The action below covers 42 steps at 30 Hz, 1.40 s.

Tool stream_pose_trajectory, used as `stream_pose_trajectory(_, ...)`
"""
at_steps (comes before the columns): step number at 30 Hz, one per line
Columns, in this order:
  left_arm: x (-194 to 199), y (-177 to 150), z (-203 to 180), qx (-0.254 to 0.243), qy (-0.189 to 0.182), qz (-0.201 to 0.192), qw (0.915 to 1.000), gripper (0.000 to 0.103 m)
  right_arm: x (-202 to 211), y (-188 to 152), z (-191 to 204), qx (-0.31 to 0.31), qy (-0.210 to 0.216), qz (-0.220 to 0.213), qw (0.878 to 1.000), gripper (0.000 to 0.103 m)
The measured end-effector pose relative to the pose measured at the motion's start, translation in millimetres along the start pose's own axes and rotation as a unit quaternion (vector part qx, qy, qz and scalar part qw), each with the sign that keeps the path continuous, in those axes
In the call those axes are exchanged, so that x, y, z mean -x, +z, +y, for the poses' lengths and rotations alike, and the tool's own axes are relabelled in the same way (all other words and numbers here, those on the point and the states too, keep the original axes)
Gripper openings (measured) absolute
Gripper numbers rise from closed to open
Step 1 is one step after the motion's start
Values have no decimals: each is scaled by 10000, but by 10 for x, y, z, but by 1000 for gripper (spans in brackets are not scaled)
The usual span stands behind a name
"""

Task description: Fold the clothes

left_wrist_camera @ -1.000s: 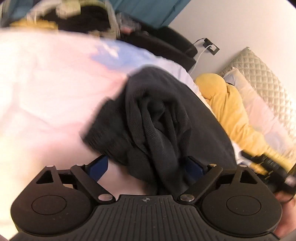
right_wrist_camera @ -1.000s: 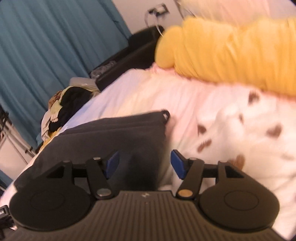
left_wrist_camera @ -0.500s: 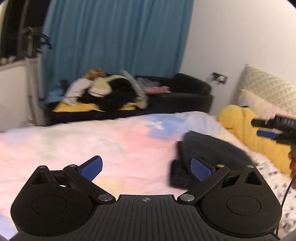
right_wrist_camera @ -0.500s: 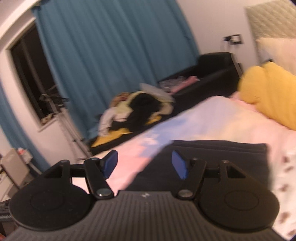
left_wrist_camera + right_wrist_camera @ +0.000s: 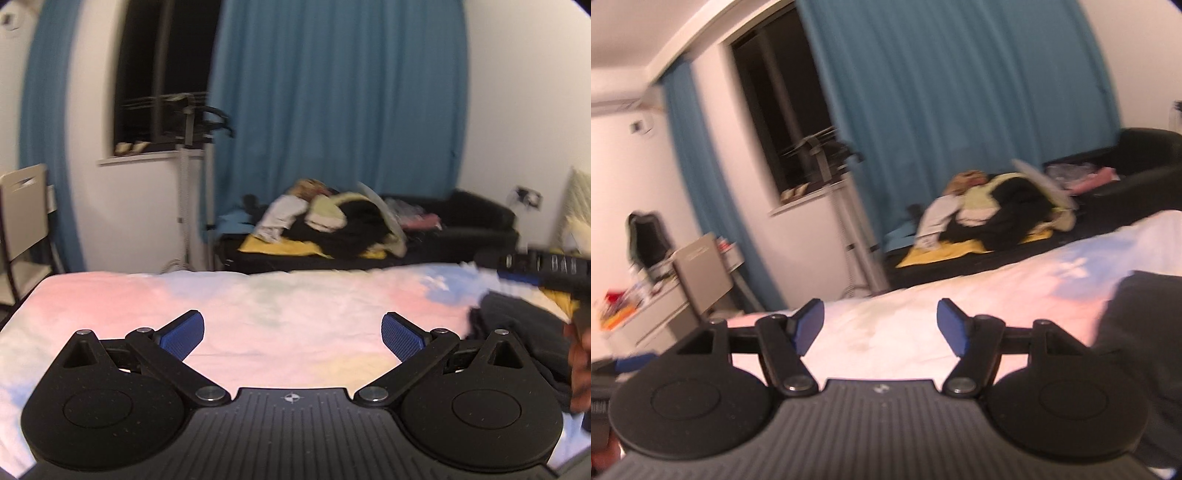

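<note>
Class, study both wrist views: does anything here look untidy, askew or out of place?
Yes. A jumbled pile of unfolded clothes sprawls across the black sofa by the curtain. The dark garment on the bed looks folded. Both grippers, left and right, are open and empty.

Bedroom at night
Teal curtains [image 5: 332,110] flank a dark window [image 5: 162,70]; white walls [image 5: 517,92], black sofa [image 5: 476,225] beyond the bed [image 5: 258,306].

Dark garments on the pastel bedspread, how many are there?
1: a dark grey knitted garment at the right edge of the pastel bedspread. More dark clothing lies in a pile on the black sofa behind; some may be hidden.
</note>
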<state>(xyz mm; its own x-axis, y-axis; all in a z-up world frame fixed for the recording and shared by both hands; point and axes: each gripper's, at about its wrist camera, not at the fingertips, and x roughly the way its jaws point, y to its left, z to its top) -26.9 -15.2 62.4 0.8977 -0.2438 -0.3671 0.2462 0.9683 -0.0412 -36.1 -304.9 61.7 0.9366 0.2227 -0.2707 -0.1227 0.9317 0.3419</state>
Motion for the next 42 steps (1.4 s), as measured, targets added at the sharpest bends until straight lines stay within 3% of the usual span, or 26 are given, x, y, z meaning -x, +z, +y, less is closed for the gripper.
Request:
stream_pose_trajectory(5,-95,-203,168,578,238,-74,9980,103,-177,-277,134,388,116,22,9992,77)
stream_pose_trajectory(11,-371,-362,79,267,313,45,9991,103,-390,-544,-78,336,-16,184,9993,80)
stream_pose_trajectory(18,-569,-519,96,483,511,129,9974,103,-594,-725,-138,491,-169,298,9982,85)
stream_pose_trajectory(28,-552,-619,80,509,852,12,9951,103,-603,-810,-197,579,-247,210,9978,92)
stream_pose_trajectory(30,-541,-626,74,479,812,66,9955,103,-586,-813,-208,568,-270,179,9979,103)
stream_pose_trajectory(35,-473,-610,59,354,620,81,9974,103,-532,-826,-198,663,-364,99,9971,103)
stream_pose_trajectory(42,-383,-593,28,150,661,-10,9977,103,-472,-853,-208,640,-340,107,9973,103)
